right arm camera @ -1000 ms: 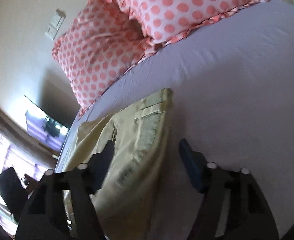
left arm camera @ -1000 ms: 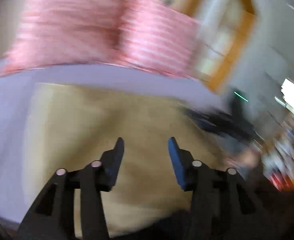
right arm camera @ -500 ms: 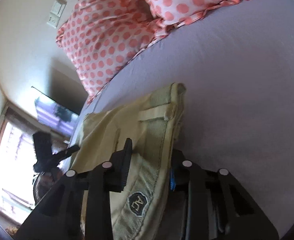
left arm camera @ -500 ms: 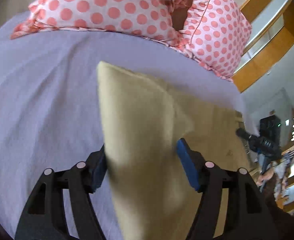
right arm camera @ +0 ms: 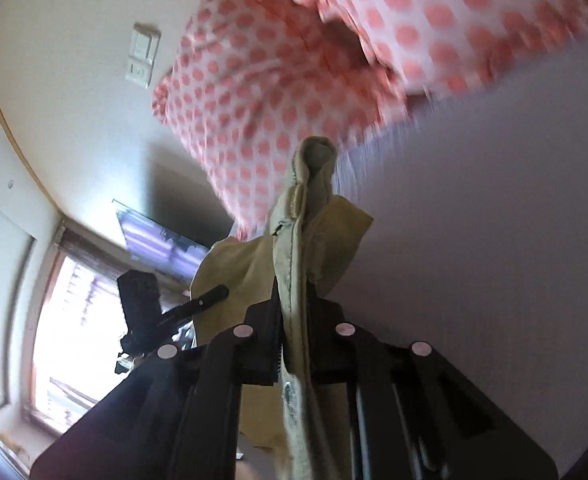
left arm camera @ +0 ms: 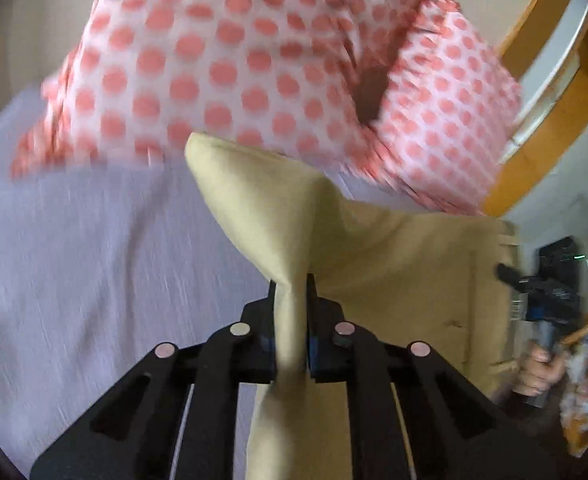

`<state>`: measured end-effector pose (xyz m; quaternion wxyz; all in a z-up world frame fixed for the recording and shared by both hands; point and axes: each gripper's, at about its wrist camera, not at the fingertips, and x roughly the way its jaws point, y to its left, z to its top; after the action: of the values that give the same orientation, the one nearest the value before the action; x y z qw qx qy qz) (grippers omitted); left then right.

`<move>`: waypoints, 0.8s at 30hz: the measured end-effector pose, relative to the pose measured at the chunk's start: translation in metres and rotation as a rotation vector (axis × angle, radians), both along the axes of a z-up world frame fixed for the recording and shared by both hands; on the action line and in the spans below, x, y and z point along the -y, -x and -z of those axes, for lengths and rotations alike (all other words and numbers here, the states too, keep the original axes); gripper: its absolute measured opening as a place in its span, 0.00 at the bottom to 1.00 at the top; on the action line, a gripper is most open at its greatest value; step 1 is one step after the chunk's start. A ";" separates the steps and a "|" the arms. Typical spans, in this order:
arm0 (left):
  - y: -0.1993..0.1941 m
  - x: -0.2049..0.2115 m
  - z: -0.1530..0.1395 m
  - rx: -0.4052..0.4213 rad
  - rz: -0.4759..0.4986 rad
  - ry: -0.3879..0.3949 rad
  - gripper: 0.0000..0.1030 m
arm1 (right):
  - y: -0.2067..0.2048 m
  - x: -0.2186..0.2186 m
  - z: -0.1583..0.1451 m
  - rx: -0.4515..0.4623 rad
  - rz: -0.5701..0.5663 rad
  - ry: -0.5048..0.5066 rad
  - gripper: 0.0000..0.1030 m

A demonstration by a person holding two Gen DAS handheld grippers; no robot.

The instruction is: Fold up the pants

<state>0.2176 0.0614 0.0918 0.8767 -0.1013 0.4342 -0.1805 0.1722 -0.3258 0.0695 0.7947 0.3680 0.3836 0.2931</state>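
My left gripper [left arm camera: 290, 292] had its jaws clamped on the tan pants [left arm camera: 393, 264], lifted over the bed [left arm camera: 94, 260]; my right gripper [right arm camera: 294, 300] pinched their waistband, polka-dot pillows [right arm camera: 254, 92] at twelve o'clock.

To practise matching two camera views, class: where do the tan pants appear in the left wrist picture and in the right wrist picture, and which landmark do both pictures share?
Left wrist: pants fill centre and right, pinched in the left gripper.
Right wrist: pants rise at centre, waistband clamped in the right gripper.
Shared landmark: the polka-dot pillows at the top.
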 end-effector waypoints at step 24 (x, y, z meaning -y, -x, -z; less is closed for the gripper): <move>-0.012 0.016 0.050 -0.126 -0.055 -0.032 0.11 | -0.057 -0.022 0.023 -0.211 0.174 0.345 0.76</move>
<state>0.2291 0.0450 0.0422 0.8537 -0.1104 0.4885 -0.1429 0.2296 -0.3035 0.0463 0.8237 0.2868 0.4758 0.1135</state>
